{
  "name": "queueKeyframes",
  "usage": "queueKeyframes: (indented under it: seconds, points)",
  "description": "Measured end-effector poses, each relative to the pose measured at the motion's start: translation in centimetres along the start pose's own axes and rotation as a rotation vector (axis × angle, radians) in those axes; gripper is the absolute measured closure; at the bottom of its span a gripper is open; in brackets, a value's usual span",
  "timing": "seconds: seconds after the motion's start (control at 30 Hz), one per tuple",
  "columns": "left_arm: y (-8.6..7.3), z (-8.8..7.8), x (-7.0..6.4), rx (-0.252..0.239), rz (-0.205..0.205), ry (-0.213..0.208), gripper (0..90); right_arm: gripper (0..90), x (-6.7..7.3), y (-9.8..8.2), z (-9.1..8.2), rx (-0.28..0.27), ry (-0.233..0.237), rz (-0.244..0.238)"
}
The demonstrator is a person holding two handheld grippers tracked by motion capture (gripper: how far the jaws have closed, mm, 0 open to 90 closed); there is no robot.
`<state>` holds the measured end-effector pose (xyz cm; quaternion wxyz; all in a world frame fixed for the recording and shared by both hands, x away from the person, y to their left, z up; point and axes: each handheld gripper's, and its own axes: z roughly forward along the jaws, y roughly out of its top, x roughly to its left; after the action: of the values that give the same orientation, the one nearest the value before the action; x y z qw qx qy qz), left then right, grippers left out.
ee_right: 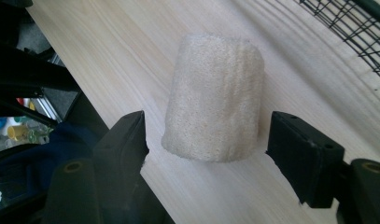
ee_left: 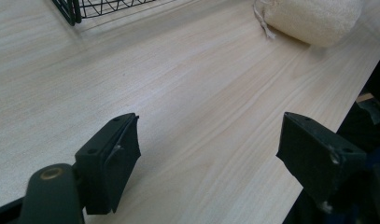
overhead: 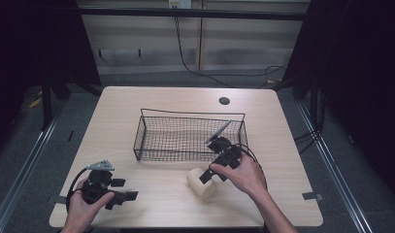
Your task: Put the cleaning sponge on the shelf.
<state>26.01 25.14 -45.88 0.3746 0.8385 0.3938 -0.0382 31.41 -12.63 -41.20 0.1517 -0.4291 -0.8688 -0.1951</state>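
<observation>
From above, a pale wooden desk (overhead: pixel 151 99) carries a black wire basket (overhead: pixel 145 133) near its middle. Just near of the basket's right end lies a cream, loofah-like roll (overhead: pixel 201 185). The right hand (overhead: pixel 243 174) brings the right tongs (overhead: pixel 208 175) down against the roll's far side. At the near left corner, the left hand (overhead: pixel 83 206) holds the left tongs (overhead: pixel 129 196) low over bare wood, well apart from the roll.

Along the left tongs (ee_left: pixel 208 149), the two black jaws stand wide apart with only wood grain between them. The roll (ee_left: pixel 311 21) lies far off to the right, and a corner of the basket (ee_left: pixel 92 7) shows at the far left.

Along the right tongs (ee_right: pixel 206 140), the jaws are spread on either side of the roll (ee_right: pixel 214 98), close to its end but not pressing it. The roll lies flat on the desk (ee_right: pixel 131 56), with the basket's mesh (ee_right: pixel 353 28) beyond.
</observation>
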Motion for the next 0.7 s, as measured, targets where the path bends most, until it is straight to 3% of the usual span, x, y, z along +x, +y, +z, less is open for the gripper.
queueKeyframes:
  seconds: [0.33, 0.7]
  points:
    - [0.0, 0.0, 0.0, 0.004, 0.002, -0.002, 20.3, 23.0, -0.1, 0.5, 1.2, 0.044, -0.002, 0.0]
    - [0.0, 0.0, 0.0, 0.003, 0.003, -0.005, 20.4, 23.2, 0.1, 1.1, 2.6, 0.089, -0.003, -0.002]
